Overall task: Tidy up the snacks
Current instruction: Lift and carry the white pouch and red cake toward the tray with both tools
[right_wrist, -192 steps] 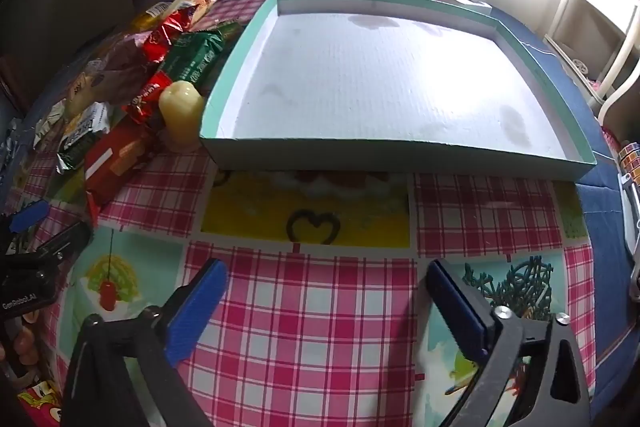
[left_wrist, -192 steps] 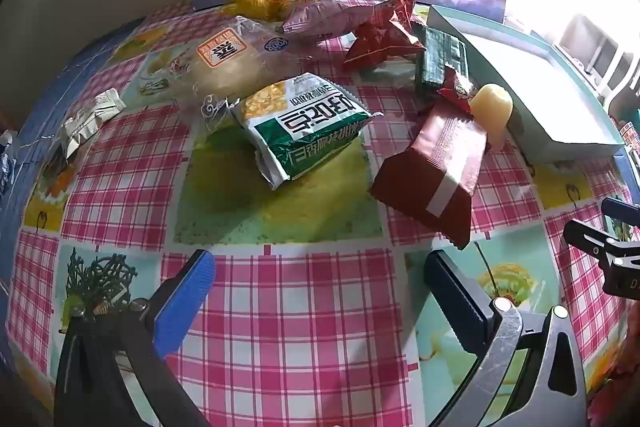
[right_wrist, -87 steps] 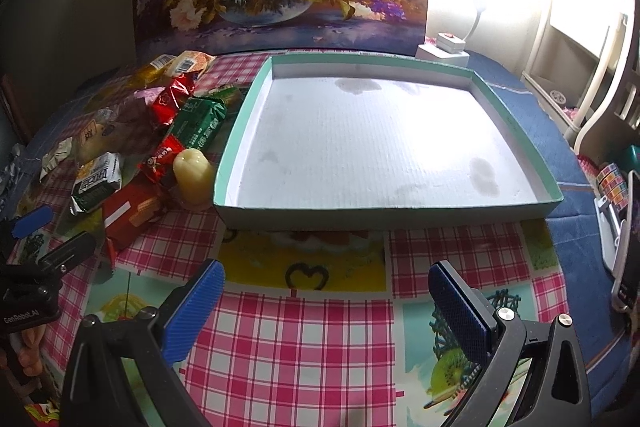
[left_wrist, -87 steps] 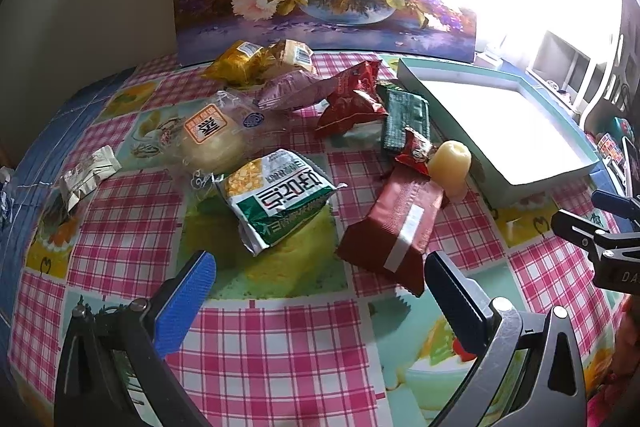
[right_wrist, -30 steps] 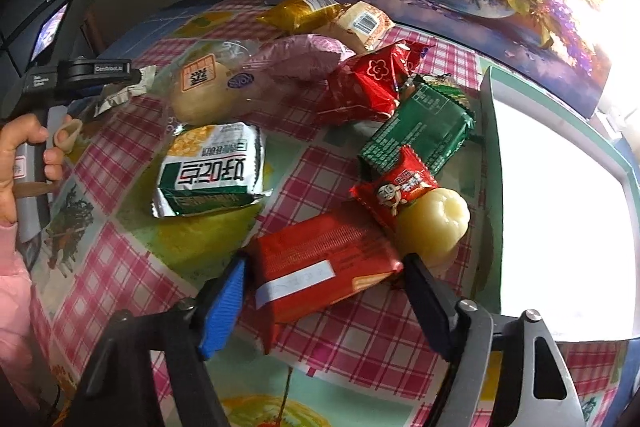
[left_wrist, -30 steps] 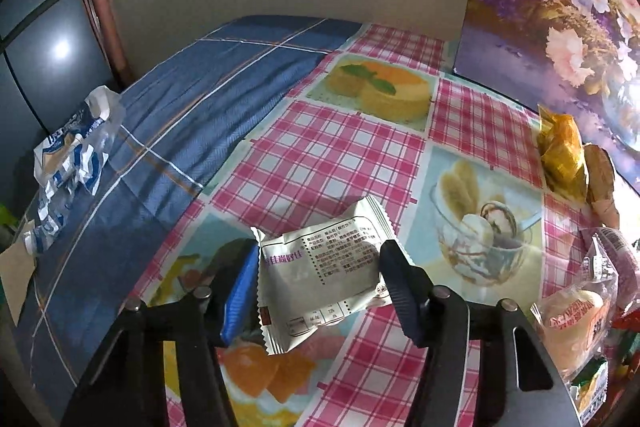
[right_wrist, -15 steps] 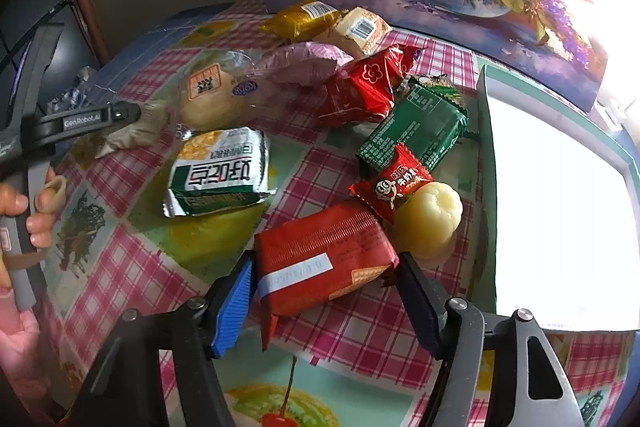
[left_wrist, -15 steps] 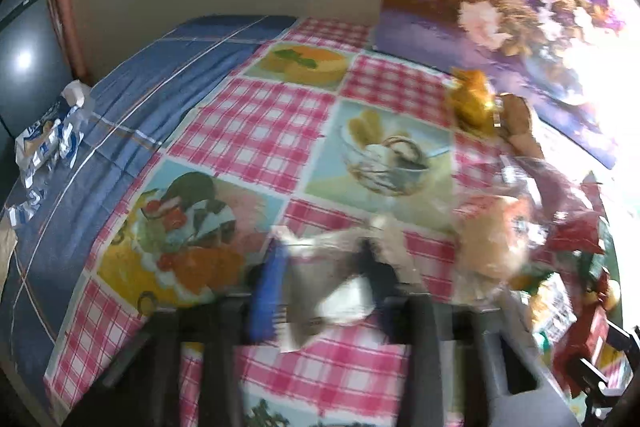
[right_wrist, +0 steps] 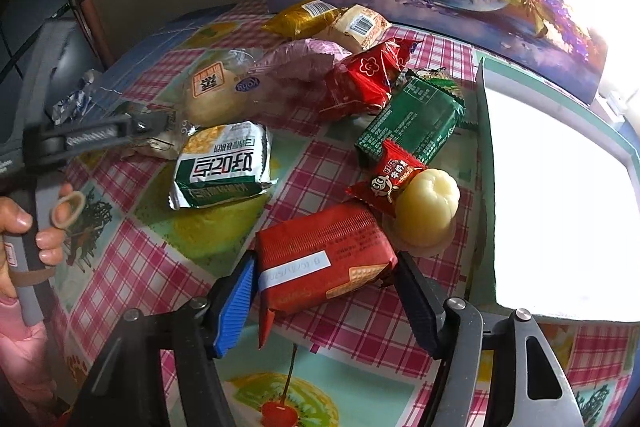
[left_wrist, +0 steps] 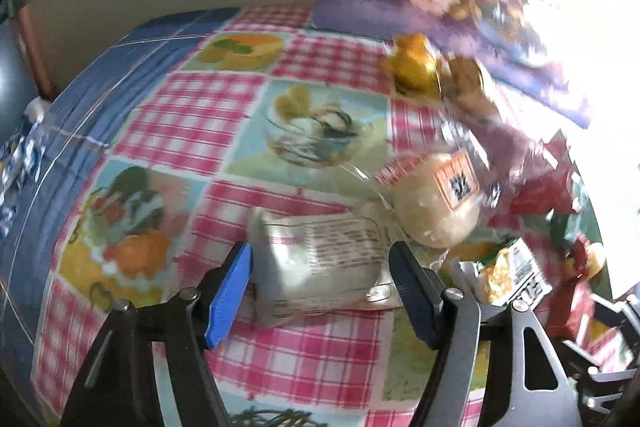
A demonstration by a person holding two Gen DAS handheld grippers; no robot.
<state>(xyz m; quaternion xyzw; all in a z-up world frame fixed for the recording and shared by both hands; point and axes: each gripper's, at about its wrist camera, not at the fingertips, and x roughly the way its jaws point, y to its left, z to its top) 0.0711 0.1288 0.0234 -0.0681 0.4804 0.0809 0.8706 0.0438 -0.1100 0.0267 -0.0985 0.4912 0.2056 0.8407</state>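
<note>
From my left wrist camera, the left gripper (left_wrist: pixel 320 287) has its jaws opening, with the silver snack packet (left_wrist: pixel 320 259) between them. The packet lies flat on the checked counter (left_wrist: pixel 192 115) with its printed back up, and its long axis runs across the gap from one pad to the other. I see a sliver of space at each pad (the picture is smeared, so I hold that loosely), and I read the packet as let go and resting on the cloth. Just beyond its far right corner sits the clear-wrapped bun (left_wrist: pixel 440 207), touching or nearly touching it. The rest of the snack pile trails off to the right.

From my right wrist camera, the right gripper (right_wrist: pixel 326 293) straddles the red biscuit pack (right_wrist: pixel 320 259). Both pads sit against the pack's short ends, so I judge the jaws closed on it, though it rests on the counter and is not lifted. Its long axis runs pad to pad, tilted a little, with the far end nearer the pale jelly cup (right_wrist: pixel 428 211) that stands just beside it. The white tray with the teal rim (right_wrist: pixel 486 187) lies directly to the right of the pack, past the jelly cup, so this hand is much the nearer one to it. The coming move, as I judge it, is a lift and a short carry to the right over that rim. The left gripper shows at the left edge here, beside the green-and-white corn snack bag (right_wrist: pixel 224 167), well apart from the tray.
</note>
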